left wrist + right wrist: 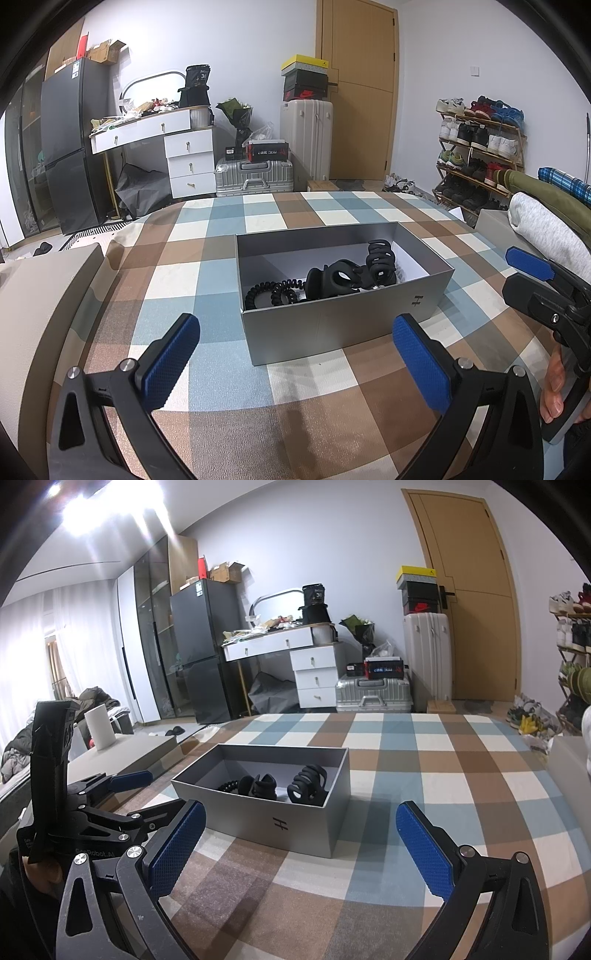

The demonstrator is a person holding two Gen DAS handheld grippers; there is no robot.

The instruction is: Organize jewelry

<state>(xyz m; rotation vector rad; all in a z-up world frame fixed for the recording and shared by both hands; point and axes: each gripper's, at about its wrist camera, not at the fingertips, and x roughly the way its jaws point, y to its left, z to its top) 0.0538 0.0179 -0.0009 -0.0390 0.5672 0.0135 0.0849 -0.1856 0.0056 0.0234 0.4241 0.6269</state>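
Observation:
A grey open box (332, 325) (258, 814) rests on the checked cloth. Inside lie two black hair claws (334, 281) (380, 260) (308, 783) and black coil hair ties (271, 293) (229, 785). My left gripper (295, 363) hovers open just in front of the box, nothing between its blue pads. My right gripper (299, 849) is open too, near the box's right front corner, and empty. In the left wrist view the right gripper's blue pad (530, 263) shows at the right edge, held by a hand (554, 387).
The checked cloth (229, 373) covers a table. A grey cushion edge (40, 314) lies left, folded clothes (550, 229) right. Behind are a fridge (70, 147), a white drawer desk (184, 147), suitcases (255, 177), a shoe rack (480, 155) and a wooden door (362, 88).

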